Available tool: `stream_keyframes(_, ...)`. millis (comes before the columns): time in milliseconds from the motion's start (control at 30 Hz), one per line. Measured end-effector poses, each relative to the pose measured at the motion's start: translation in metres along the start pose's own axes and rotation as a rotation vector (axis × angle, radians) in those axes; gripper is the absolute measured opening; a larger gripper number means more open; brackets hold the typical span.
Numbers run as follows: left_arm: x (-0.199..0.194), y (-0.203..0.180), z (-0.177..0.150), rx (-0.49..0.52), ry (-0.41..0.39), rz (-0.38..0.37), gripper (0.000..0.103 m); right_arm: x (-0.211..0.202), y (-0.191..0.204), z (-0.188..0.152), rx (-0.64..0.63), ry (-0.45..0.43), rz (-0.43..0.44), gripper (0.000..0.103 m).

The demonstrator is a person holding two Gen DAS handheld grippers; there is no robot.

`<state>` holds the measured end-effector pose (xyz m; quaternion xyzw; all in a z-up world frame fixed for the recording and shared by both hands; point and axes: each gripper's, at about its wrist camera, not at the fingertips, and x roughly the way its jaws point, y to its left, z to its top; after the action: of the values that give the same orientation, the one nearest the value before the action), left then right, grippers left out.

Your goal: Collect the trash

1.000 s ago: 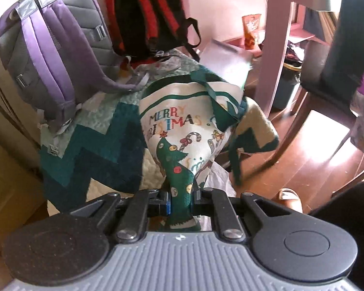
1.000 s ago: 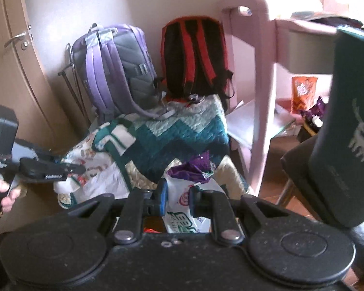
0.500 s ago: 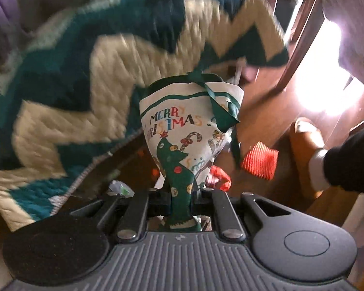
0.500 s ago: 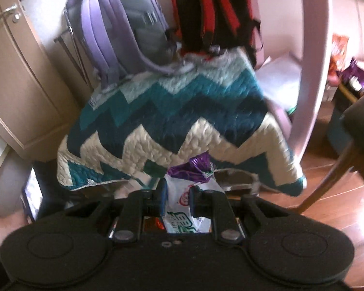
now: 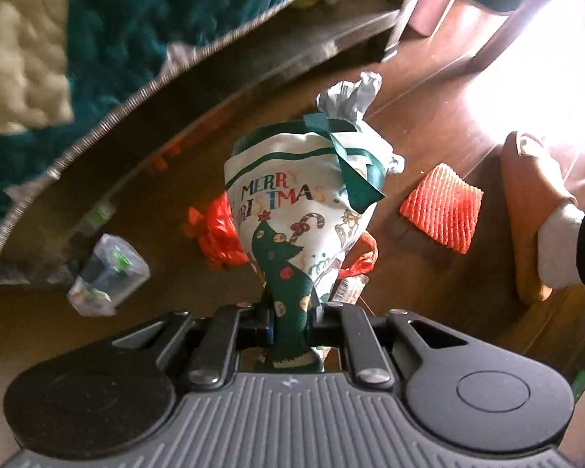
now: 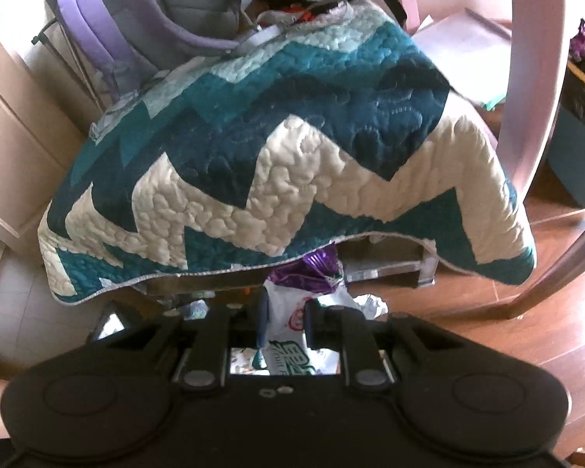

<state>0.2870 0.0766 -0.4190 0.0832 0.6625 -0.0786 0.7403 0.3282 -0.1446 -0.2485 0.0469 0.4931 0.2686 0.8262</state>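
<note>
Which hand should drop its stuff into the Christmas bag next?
Probably the right. The right hand-held gripper is shut on a white and purple snack wrapper. The left hand-held gripper is shut on the white and green Merry Christmas cloth bag, so it holds the bag.

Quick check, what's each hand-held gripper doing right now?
Left hand-held gripper: closed on the Christmas bag.
Right hand-held gripper: closed on a white and purple snack wrapper.

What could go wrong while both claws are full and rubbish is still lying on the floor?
Neither the left gripper, shut on the Merry Christmas cloth bag, nor the right gripper, shut on the white-and-purple snack wrapper, can grab the red ridged wrapper. The wrapper could slip out before bagging.
</note>
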Motion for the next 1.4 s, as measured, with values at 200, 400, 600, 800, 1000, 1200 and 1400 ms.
stream_keyframes(200, 0.004, 0.0, 0.001, -0.027, 0.006, -0.011, 0.012, 0.006, 0.001, 0.0, -0.001, 0.015, 0.002, 0.017)
stream_keyframes(400, -0.017, -0.003, -0.002, 0.008, 0.001, 0.004, 0.019, 0.004, 0.005, -0.004, 0.0, 0.005, 0.007, 0.017)
stream_keyframes(600, -0.026, 0.005, -0.007, -0.031, -0.048, 0.023, 0.019, 0.003, 0.013, -0.01, -0.051, -0.007, -0.014, 0.017)
stream_keyframes(800, -0.033, 0.007, -0.004, -0.035, -0.033, 0.033, 0.015, 0.004, 0.009, -0.004, -0.013, -0.007, 0.0, 0.017)
stream_keyframes(1000, -0.098, 0.0, -0.007, -0.032, -0.131, 0.013, 0.015, -0.013, 0.015, -0.002, -0.021, -0.049, -0.001, 0.016)
stream_keyframes(1200, -0.198, -0.019, -0.006, -0.017, -0.294, 0.018, 0.015, -0.08, 0.035, 0.003, -0.054, -0.141, 0.032, 0.016)
stream_keyframes(1400, -0.305, -0.05, 0.002, 0.01, -0.472, 0.021, 0.015, -0.184, 0.052, 0.009, -0.134, -0.276, -0.004, 0.016)
